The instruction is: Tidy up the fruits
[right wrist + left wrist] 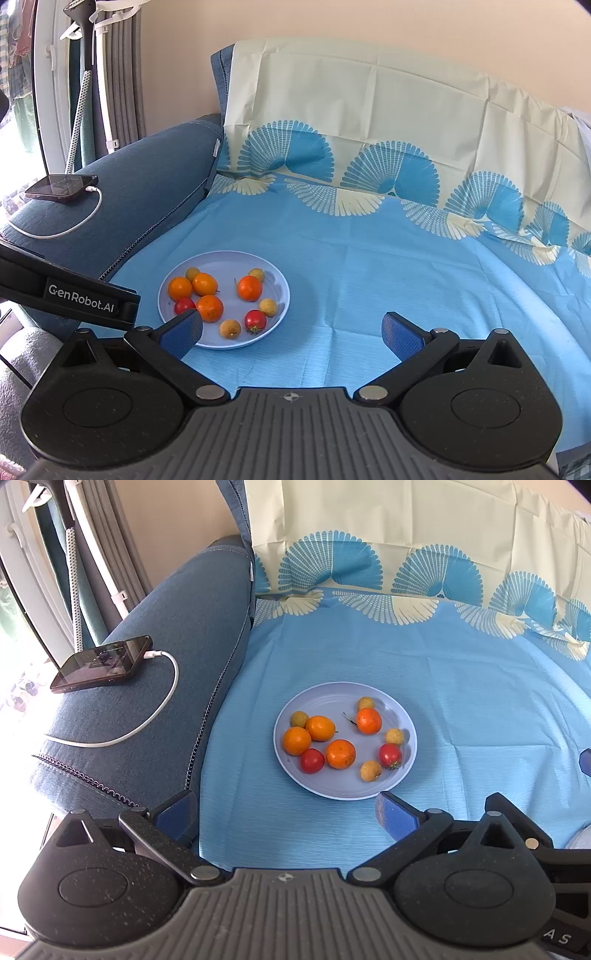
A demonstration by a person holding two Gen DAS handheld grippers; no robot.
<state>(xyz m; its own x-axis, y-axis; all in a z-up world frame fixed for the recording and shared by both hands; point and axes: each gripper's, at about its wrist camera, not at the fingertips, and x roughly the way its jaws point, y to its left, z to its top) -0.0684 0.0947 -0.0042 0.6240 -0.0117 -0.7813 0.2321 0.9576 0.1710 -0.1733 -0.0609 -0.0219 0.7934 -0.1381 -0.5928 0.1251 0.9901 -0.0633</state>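
With both the left tongs [286, 814] and right tongs [291, 332] wide open and empty, a careless nudge could roll the round fruits [340, 753] off the shallow plate [332, 794] onto the soft cloth [480, 701].

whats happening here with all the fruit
Nothing is picked up yet. A person holds the left hand-held gripper and the right hand-held gripper open above the blue patterned cloth. The round pale-blue plate carries four oranges, two red tomatoes and four small yellowish fruits, all untouched.

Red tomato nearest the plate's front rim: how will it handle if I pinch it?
The red tomato looks round and glossy, so it may roll or slip. Probably soft, so squeeze gently. It sits on the plate near a small yellow fruit, which it might nudge.
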